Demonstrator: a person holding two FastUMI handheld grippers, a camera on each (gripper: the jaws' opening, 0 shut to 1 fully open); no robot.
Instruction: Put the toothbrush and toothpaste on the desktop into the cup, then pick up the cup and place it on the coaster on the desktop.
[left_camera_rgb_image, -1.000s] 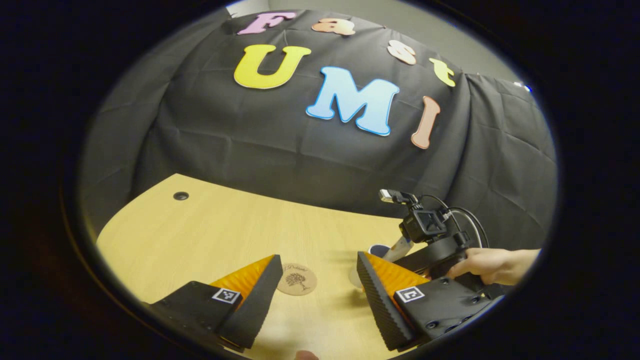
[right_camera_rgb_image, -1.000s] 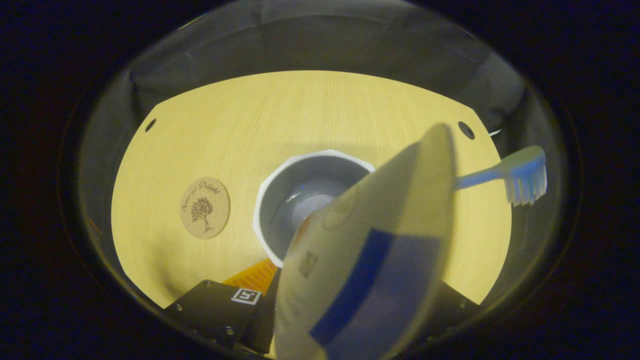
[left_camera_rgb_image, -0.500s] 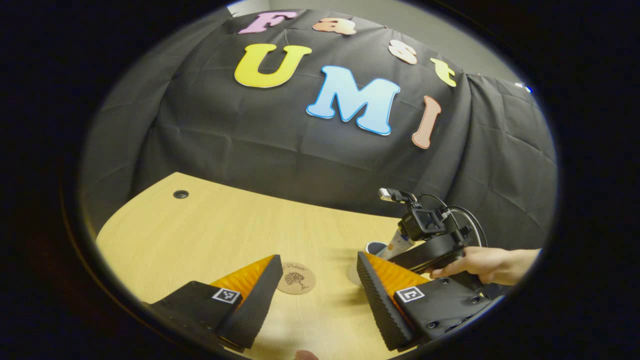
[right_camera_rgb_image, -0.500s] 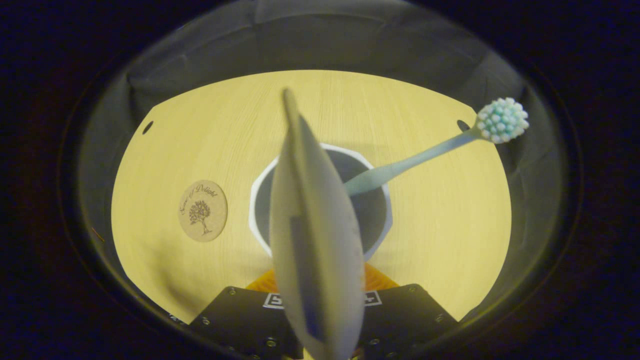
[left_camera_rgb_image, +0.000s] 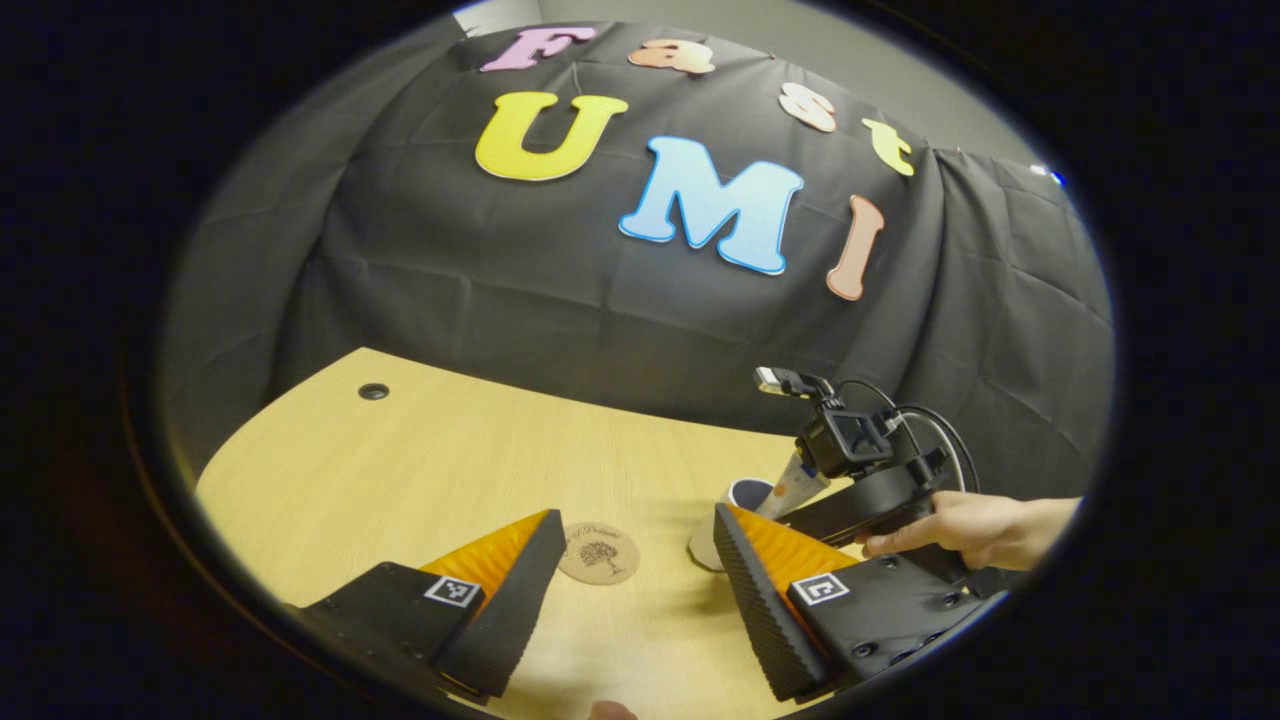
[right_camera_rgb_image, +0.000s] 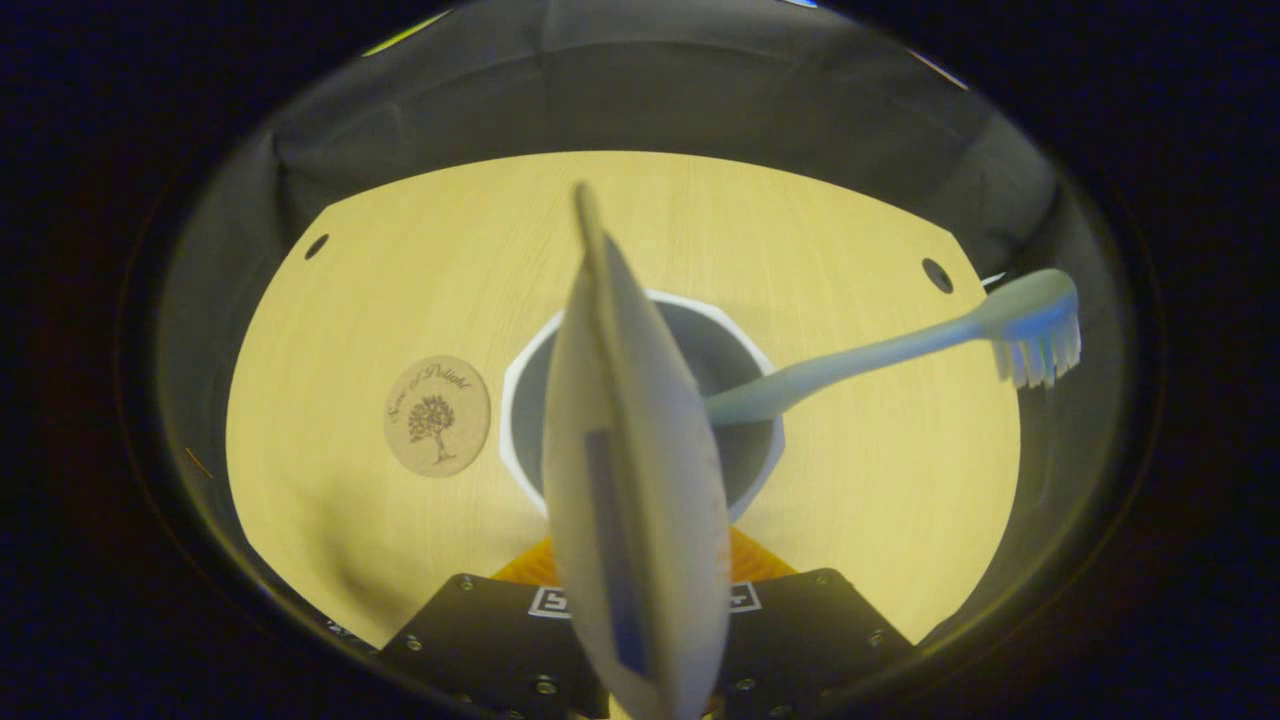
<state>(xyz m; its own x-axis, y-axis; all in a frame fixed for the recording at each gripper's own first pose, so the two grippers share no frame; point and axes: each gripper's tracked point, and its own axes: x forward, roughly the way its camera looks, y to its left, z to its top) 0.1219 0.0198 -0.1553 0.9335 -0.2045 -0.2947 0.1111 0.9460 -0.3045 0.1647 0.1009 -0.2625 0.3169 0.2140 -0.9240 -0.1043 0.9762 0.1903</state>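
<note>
Toothpaste (right_camera_rgb_image: 635, 480) tube, flat, smooth-skinned.

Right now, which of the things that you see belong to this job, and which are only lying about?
Part of the job:
toothpaste tube, clamped in the right gripper above the cup
toothbrush, handle in the cup
cup
coaster, bare, beside the cup
left gripper, open, holding nothing

Not part of it:
desktop with its cable holes
booth cloth

A recording booth — black cloth wall (left_camera_rgb_image: 600, 300) behind a wooden desk (left_camera_rgb_image: 420, 460).
</note>
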